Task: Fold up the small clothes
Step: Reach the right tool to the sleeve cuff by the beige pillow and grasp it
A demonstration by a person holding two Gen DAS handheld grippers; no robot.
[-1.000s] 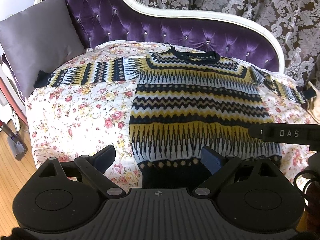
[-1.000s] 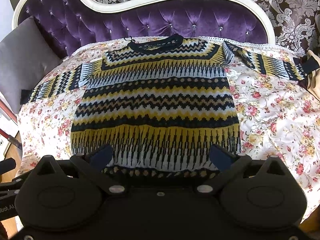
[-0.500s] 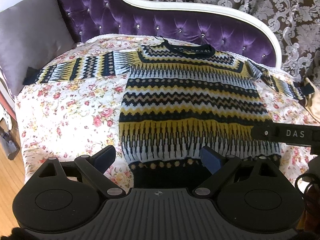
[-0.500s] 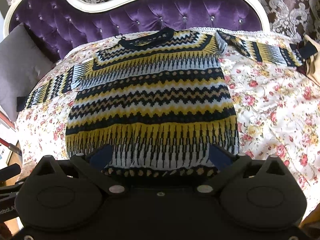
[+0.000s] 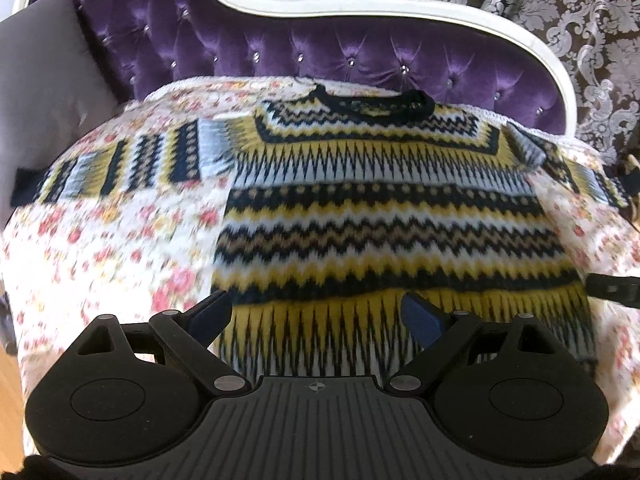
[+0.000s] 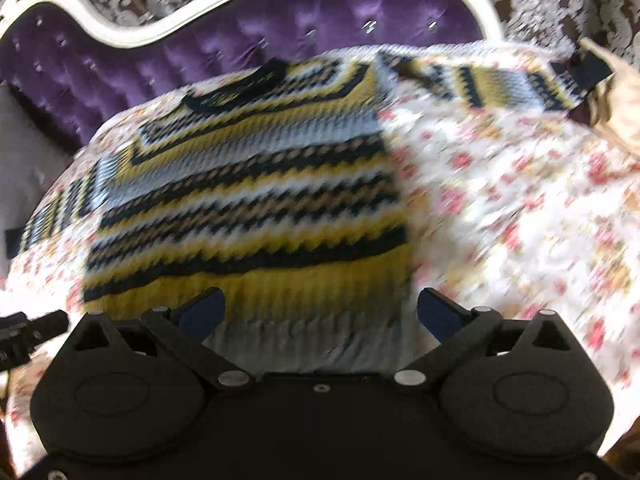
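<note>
A patterned sweater (image 5: 384,216) lies flat, front up, on a floral sheet (image 5: 120,240) covering a purple tufted sofa (image 5: 320,52), its dark collar toward the backrest and its hem at the near edge. Both sleeves are spread out sideways, the left one reaching toward a grey cushion (image 5: 44,92) at the sofa's left end. The left gripper (image 5: 316,312) hangs over the hem with its jaws spread and nothing between them. The right gripper (image 6: 320,312) sits over the sweater's lower right corner, jaws likewise spread; that view is blurred, so contact with the cloth is hard to judge. No containers appear.
</note>
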